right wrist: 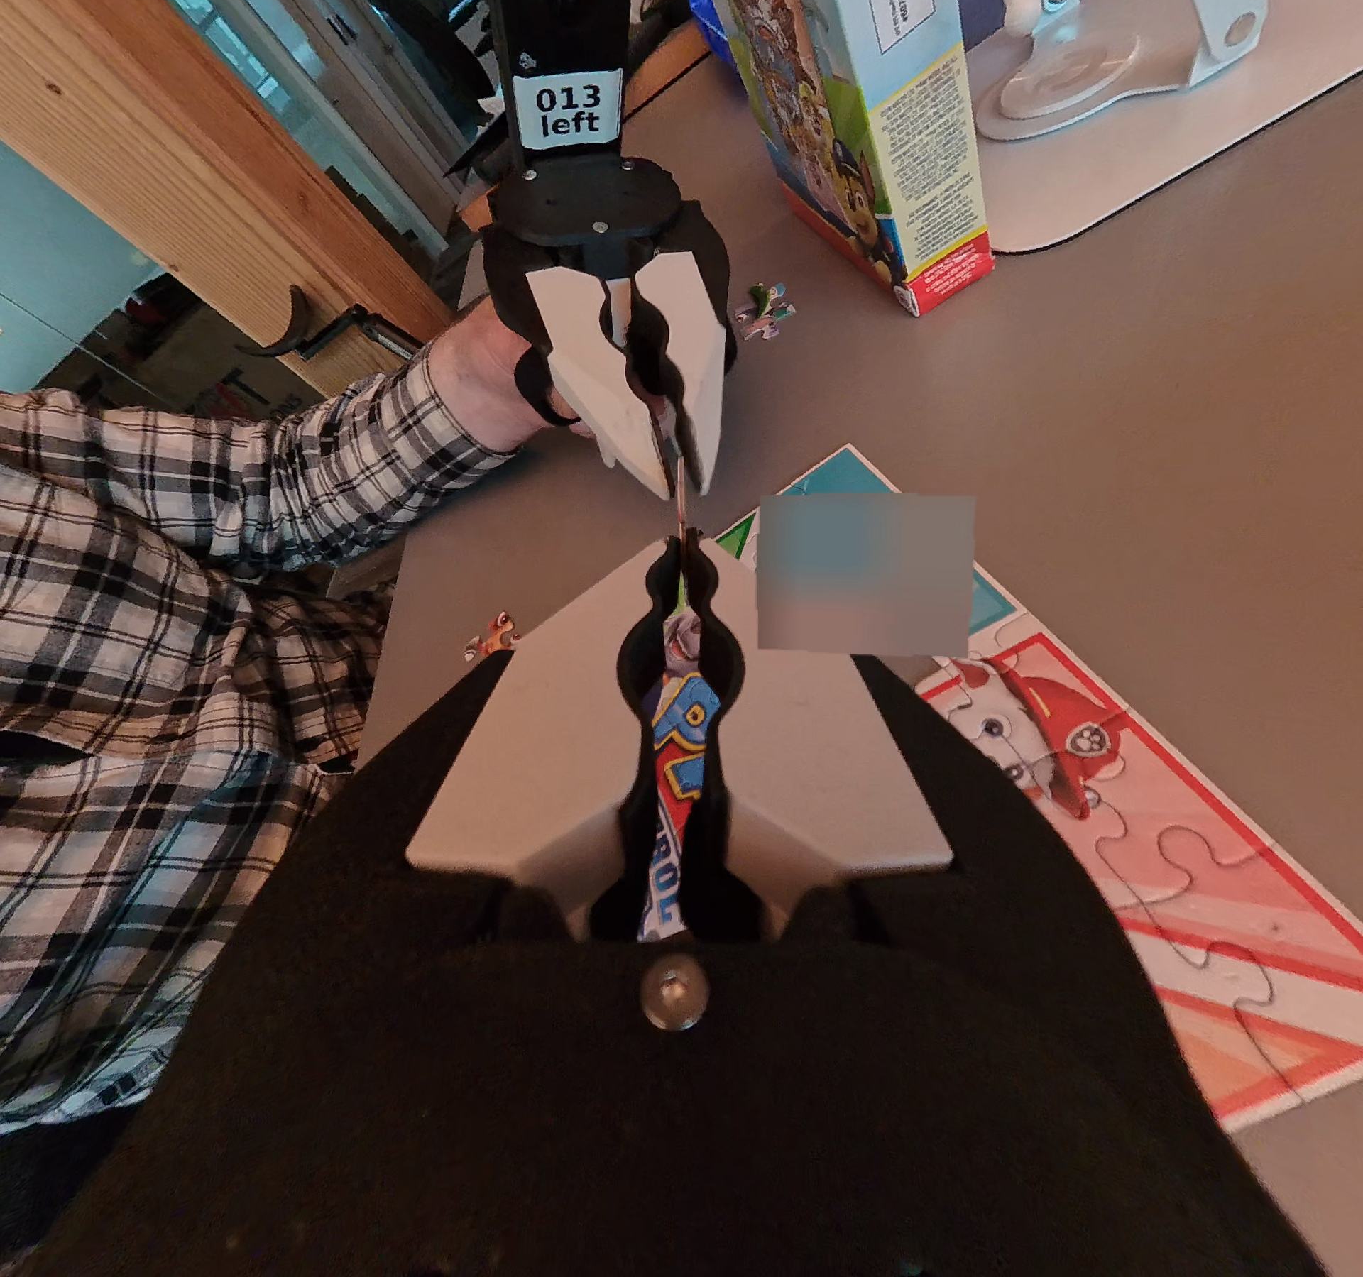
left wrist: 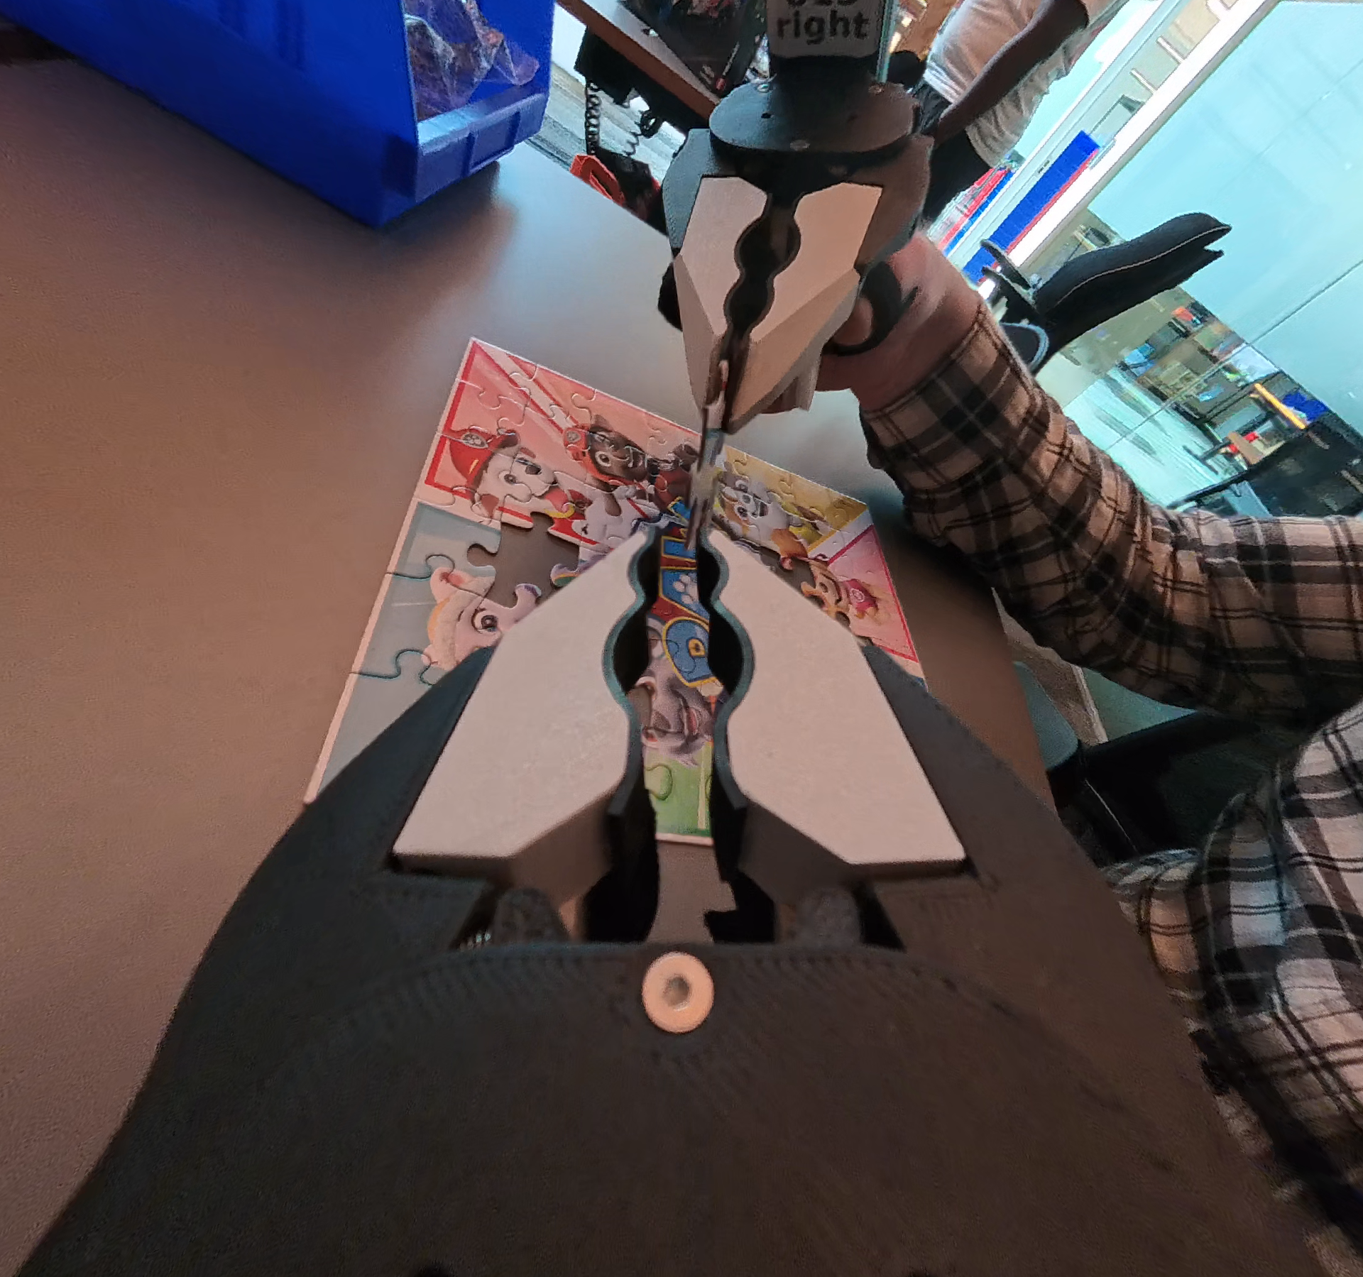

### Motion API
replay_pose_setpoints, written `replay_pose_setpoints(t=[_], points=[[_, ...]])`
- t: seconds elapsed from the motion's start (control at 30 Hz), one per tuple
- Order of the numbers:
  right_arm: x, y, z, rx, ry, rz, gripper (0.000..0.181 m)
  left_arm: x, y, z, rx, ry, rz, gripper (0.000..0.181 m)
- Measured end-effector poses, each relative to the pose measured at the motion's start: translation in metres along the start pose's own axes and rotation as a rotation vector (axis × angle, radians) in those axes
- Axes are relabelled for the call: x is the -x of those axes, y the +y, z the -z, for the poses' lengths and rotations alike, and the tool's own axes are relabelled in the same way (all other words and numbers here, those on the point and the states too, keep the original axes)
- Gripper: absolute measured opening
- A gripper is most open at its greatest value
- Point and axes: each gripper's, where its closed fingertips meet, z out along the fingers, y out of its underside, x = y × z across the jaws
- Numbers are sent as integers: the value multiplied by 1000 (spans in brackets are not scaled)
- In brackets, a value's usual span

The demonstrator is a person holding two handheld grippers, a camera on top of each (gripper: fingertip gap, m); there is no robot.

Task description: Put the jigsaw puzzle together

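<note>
- left gripper (left wrist: 680,541) tip to tip with right gripper (left wrist: 719,415) above the puzzle (left wrist: 472,563); both clamped on one piece (left wrist: 701,486) held edge-on between them
- left fingers (left wrist: 546,681) nearly together, thin piece edge in the tip gap; right fingers (right wrist: 546,740) the same, pinching the piece's other end
- puzzle flat on brown table (left wrist: 184,467), mostly assembled; gap in its left-middle, table showing through
- two loose pieces on table: one (right wrist: 765,310) near the box (right wrist: 855,106), one (right wrist: 493,637) by the table edge
- box upright, beyond puzzle in right view; white stand (right wrist: 1106,54) behind it
- blue bin (left wrist: 280,39) far left on table in left view
- plaid sleeves (left wrist: 1106,541) on both arms
</note>
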Motion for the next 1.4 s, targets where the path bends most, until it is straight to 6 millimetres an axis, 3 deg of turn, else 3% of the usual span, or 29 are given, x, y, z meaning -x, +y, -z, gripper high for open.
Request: replay_pose_setpoints(t=[0.17, 0.37, 0.53, 0.8, 1.0, 1.27, 1.4], points=[[7, 8, 19, 19, 18, 15, 0, 3, 10, 8, 92, -62, -40, 9], [29, 37, 35, 140, 14, 36, 0, 9, 57, 15, 393, -163, -99, 28], [42, 70, 34, 274, -13, 10, 0, 4, 89, 9, 558, -147, -127, 20], [42, 108, 51, 561, -9, -24, 0, 8, 87, 6, 558, -176, -150, 17], [37, 121, 43, 693, -36, -49, 0, 10, 86, 5, 552, -189, -153, 12], [27, 127, 40, 770, 8, -44, 2, 11, 86, 4, 554, -194, -158, 11], [35, 118, 39, 732, -9, -4, 0, 10, 87, 4, 557, -193, -164, 13]])
